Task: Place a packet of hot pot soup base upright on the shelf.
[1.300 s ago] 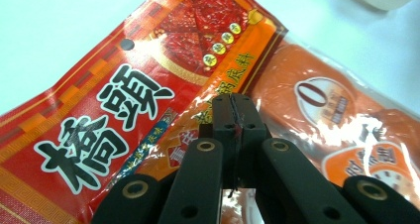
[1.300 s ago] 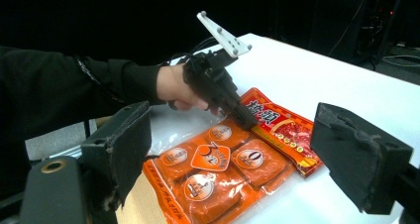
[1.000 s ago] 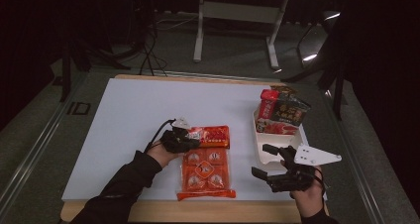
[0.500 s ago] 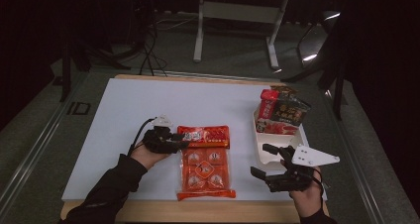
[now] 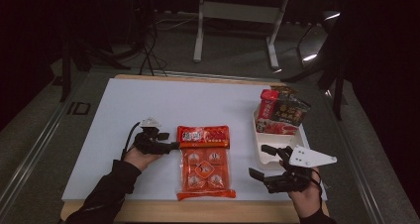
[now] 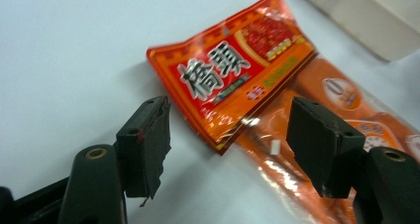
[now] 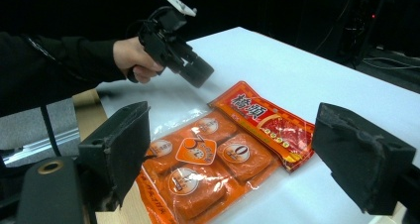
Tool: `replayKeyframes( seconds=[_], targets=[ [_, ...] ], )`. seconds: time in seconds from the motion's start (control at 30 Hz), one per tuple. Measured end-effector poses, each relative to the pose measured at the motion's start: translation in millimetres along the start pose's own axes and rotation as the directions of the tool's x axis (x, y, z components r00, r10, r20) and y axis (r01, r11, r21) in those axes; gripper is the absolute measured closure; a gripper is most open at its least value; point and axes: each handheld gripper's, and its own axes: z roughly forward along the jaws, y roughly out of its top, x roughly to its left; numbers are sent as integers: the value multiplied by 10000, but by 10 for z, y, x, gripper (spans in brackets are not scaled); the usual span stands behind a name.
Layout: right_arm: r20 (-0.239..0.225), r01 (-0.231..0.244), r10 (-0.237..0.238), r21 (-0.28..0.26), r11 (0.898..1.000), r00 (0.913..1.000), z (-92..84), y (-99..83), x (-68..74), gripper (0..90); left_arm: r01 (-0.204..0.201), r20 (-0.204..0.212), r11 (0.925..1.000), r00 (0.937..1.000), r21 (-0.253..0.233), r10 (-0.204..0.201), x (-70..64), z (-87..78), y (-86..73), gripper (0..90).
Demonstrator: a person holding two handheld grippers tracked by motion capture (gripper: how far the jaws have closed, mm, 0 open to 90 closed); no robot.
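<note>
Lying flat near the front edge of the white bench (image 5: 148, 105), a red snack packet (image 5: 204, 136) rests across the far end of a larger clear pack of orange pouches (image 5: 204, 169), overlapping it.

The left hand-held gripper (image 5: 171, 145) sits just to the left of the red snack packet, pointing at its short edge. Its jaws have just been opening, and they now stand apart with nothing pressed between them. In the left gripper view the packet's near corner (image 6: 218, 140) lies ahead of the gap between the two black pads, clear of both, with the pack of orange pouches (image 6: 356, 115) running off beyond the right-hand pad.

The right hand-held gripper (image 5: 260, 162) is held low near the front right corner of the bench, well apart from both packs. Its jaws are spread wide and hold nothing. From the right gripper view the pack of orange pouches (image 7: 198, 169) and the red snack packet (image 7: 270, 122) lie side by side between the two pads but farther off, and the left hand-held gripper (image 7: 198, 73) hovers just above the bench past them.

A white tray (image 5: 265, 149) stands behind the right hand-held gripper at the right side of the bench, with several upright food packets (image 5: 282, 112) in its far end.
</note>
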Motion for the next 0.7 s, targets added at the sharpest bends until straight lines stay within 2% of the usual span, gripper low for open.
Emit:
replayKeyframes(
  seconds=[0.07,0.27,0.43,0.57,0.7],
  targets=[
    [-7,10,-9,27,10000,10000,3,-5,-4,152,197,199,9998,9996,4,-197,22,46,-29,340],
    [-34,-11,11,75,10000,10000,9,-10,-3,152,381,191,9993,9991,51,-382,82,171,-53,348],
    [-71,-2,3,85,10000,10000,11,-13,-3,152,658,-31,9976,9978,203,-657,196,307,-40,357],
    [-98,-31,32,90,10000,9999,11,-18,-9,152,720,43,9974,9974,82,-720,239,360,-13,378],
    [-147,-48,50,148,9999,9999,24,-22,-7,152,710,210,9971,9972,261,-715,249,407,41,418]
  ],
)
